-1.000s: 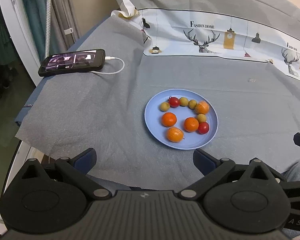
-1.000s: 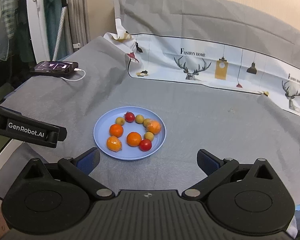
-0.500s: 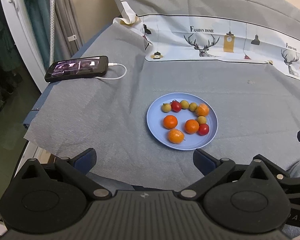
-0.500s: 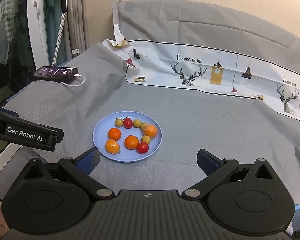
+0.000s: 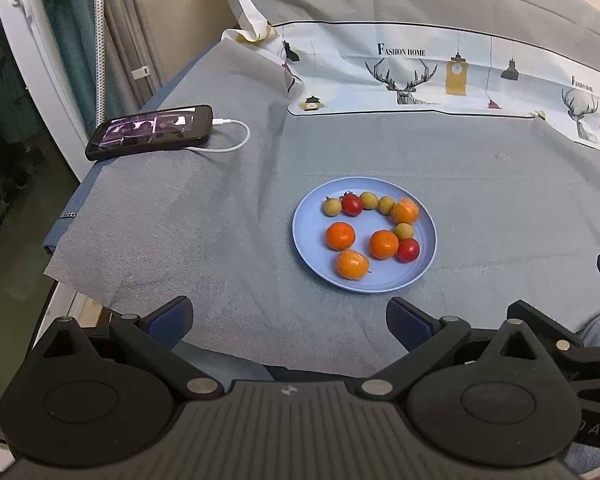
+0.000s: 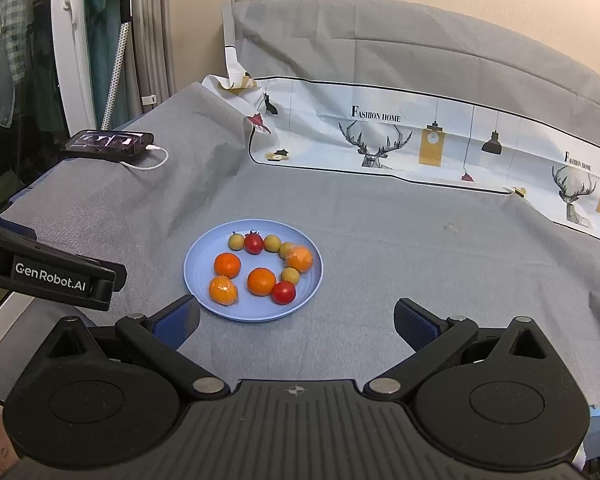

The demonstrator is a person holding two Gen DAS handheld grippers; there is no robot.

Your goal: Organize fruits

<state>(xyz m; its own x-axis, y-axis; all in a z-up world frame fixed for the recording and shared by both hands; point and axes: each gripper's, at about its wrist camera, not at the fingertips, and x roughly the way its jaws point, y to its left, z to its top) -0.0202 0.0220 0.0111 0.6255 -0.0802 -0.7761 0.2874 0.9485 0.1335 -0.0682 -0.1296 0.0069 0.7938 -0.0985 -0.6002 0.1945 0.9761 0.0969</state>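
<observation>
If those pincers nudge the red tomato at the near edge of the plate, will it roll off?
The red tomato looks round and glossy, so it would probably roll easily. The plate has a shallow raised rim that might stop it. An orange touching it may get bumped too.

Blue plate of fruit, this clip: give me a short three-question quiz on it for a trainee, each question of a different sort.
1. True or false: the left hand-held gripper is shut on an orange fruit.
2. How many red tomatoes lie on the blue plate?
A. one
B. two
C. four
3. Fill in: the phone on the grey cloth has a white ______ plugged into it.

Key:
1. False. Both it and the right hand-held gripper stand open and empty, short of the plate.
2. B: one in the far row, one at the near right.
3. Cable.
</observation>
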